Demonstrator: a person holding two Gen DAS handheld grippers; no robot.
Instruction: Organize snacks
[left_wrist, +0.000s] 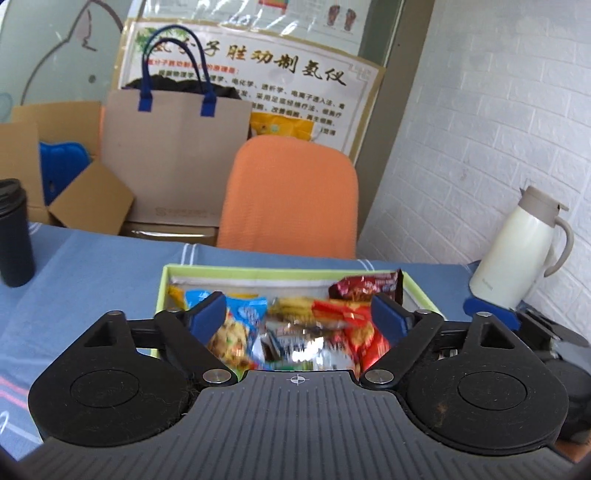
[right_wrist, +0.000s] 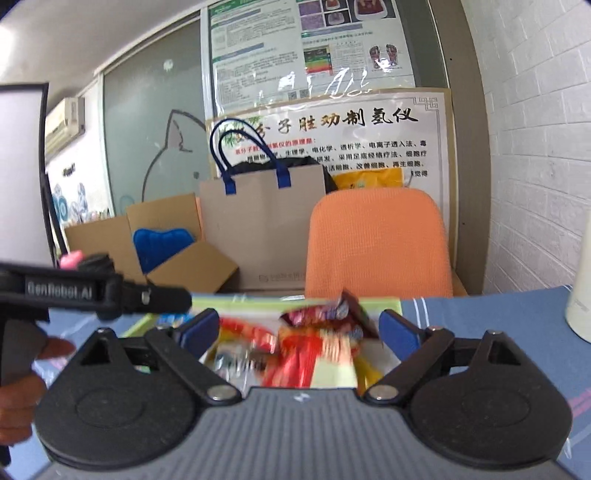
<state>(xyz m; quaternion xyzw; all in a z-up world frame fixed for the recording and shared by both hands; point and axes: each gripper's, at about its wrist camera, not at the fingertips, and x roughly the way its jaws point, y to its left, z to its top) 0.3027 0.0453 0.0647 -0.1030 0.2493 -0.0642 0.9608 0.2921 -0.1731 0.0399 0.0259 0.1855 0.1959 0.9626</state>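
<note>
On the blue tablecloth (left_wrist: 92, 266), a green box (left_wrist: 421, 291) of snacks (left_wrist: 295, 325) lies just ahead of both the left gripper (left_wrist: 299, 314) and right gripper (right_wrist: 299, 328), each spread wide, holding nothing.

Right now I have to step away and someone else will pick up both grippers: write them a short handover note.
Left gripper: open, empty, over the green-rimmed snack box.
Right gripper: open, empty, over the same box.
Snacks: blue cookie packet, red packets and dark red wrapper piled loosely inside.
Done: snacks in the box. Left: perhaps tidying the pile; nothing is gripped.
</note>
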